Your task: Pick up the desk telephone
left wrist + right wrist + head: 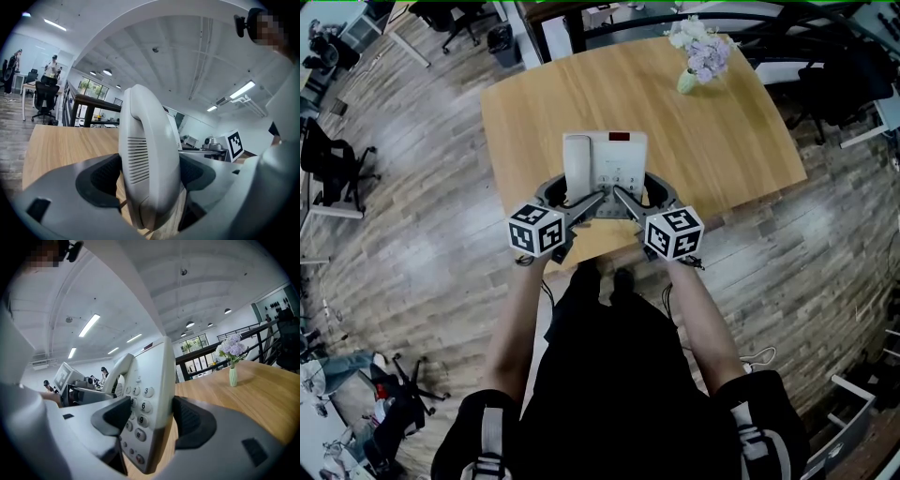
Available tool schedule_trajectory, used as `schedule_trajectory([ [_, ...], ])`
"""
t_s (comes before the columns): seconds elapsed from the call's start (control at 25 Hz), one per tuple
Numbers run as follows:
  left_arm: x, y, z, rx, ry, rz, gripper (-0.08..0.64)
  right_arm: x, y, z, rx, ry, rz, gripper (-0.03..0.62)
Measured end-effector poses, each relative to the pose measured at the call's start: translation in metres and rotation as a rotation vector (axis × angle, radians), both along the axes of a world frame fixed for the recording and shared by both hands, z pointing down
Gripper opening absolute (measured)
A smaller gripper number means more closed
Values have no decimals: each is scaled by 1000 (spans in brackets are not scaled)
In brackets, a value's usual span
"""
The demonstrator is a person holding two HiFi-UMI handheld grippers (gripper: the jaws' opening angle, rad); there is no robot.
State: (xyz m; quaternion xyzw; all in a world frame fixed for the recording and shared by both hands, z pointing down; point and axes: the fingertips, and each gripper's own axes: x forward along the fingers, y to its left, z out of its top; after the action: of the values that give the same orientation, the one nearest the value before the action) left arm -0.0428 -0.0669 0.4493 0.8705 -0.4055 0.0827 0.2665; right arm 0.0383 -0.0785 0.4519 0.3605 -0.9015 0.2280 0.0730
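The left gripper [150, 177] is clenched on the handset [147, 140] of the desk telephone [605, 161]. A dark pad [104, 174] presses each flank of the handset's near end, which stands up between the jaws and fills the gap. The handset's lowest tip is cut off at the bottom of the left gripper view.

The right gripper [152, 419] is clamped on the telephone's body. One jaw lies over the keypad [139, 414] face and the other against the side behind it. Keys 2, 3, 6 and 9 show just past the jaw tips; the lower keys fall in shadow.

Neither gripper view shows the telephone's underside, so I cannot tell whether it rests on the table [727, 141] or hangs just clear of it.

In the head view both sets of jaws converge on the telephone's near edge, with the left gripper [578, 199] beside the right gripper [630, 199]. The marker cubes [536, 230] cover the person's hands. Both forearms reach forward and slightly inward, elbows close to the body.

Beyond the jaws the telephone lies along the table's near side. A vase of flowers [701, 52] stands well apart at the far right corner, and it shows again past the right jaw in the right gripper view.
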Motion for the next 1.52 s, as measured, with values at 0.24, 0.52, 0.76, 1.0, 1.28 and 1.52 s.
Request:
schedule_trajectory([
  [0.24,16,20,-9,24,-8,-9,387,16,20,-8,20,-3,-9,301],
  [0.52,32,35,-15,45,-26,-23,387,32,32,-12,24,-14,-23,301],
  [0.76,38,43,-22,57,-27,-33,387,38,40,-19,40,-20,-33,301],
  [1.0,42,45,-27,65,-32,-38,387,42,41,-25,45,-21,-37,301],
  [1.28,40,50,-32,75,-35,-43,387,39,46,-30,56,-26,-41,301],
  [1.52,42,50,-32,75,-35,-40,387,42,47,-30,59,-24,-38,301],
])
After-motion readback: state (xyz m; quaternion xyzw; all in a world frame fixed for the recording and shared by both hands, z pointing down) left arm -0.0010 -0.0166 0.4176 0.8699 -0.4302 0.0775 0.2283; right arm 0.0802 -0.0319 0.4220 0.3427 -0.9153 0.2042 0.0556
